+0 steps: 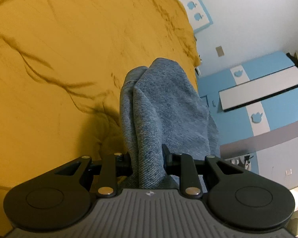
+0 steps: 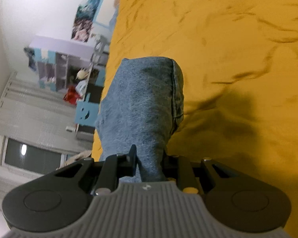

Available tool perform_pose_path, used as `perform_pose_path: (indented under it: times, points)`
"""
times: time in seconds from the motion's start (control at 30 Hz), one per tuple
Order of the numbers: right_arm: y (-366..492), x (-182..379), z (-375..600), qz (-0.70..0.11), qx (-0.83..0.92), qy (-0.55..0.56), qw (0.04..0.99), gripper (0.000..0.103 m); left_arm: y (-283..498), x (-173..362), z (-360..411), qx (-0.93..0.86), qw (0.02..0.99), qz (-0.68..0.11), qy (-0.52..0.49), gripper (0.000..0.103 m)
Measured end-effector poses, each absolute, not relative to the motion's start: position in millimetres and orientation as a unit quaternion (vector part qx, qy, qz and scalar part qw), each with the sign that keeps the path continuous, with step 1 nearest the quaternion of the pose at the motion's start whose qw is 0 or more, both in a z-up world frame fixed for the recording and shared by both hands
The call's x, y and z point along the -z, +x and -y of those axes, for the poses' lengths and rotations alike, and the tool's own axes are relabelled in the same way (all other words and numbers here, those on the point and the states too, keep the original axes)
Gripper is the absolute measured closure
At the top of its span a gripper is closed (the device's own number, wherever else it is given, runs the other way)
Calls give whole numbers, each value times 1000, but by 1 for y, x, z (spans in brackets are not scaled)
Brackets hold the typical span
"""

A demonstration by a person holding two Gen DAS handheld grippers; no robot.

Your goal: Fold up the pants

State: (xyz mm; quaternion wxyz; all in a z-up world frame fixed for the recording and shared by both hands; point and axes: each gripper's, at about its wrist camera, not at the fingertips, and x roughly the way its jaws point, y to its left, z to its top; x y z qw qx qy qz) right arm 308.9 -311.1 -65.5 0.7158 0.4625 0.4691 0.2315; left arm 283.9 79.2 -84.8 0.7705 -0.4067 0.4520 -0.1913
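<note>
Left tongs [image 1: 148,159]: they are clamping a bunched fold of the blue denim pants [image 1: 164,107], with the black fingers [image 1: 125,163] pressing in on either side of the cloth, so the gap between them is narrow and filled with fabric.
Right tongs [image 2: 150,160]: they are likewise pinching a gathered piece of the pants [image 2: 141,103]; one finger [image 2: 132,158] is showing clearly on the left of the cloth, while the other is partly hiding behind it.
Where the pants are: the denim is running straight forward from each pair of tongs, along the line of the fingers, and is reading as lifted clear of the yellow bedspread [image 1: 59,63], which is lying behind it in both views.
Long axis: in each wrist view the cloth is stretching away from the camera as one narrow column, with a stitched seam [image 2: 173,91] running down its right edge in the right wrist view.
Which hand is nearer: neither view is showing the other tongs, so I cannot tell how far apart the two grips are sitting or which end of the garment each is holding.
What the coming move is turning on: judging from the task, the held denim is needing to come down onto the bedspread [image 2: 238,49] with both grips level, so that the fold lands flat and not twisted.
</note>
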Motion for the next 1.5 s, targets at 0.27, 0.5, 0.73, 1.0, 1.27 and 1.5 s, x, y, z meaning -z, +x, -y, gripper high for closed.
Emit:
perform_pose_path:
  times: [0.27,0.5,0.73,1.0,1.27,1.5]
  points:
    - [296,126,344,-481,-192,469,715,87,288,123,-56,178,771,-486,-370,75]
    - [286,170,348,-475,-165,495,708,82,284,132,-52,168,777,-499,-345,68]
    - [276,132,341,-470,-149,415,764,36,266,93,-47,146,815,-487,-278,52]
    - [231,26,331,-406,-143,225,874,22,214,8,-28,120,905,-386,-129,41]
    - [154,-72,290,-307,-156,92,934,21,138,-68,6,106,956,-271,-30,16]
    - [71,-99,253,-223,-143,34,964,21,89,-62,39,52,971,-228,47,7]
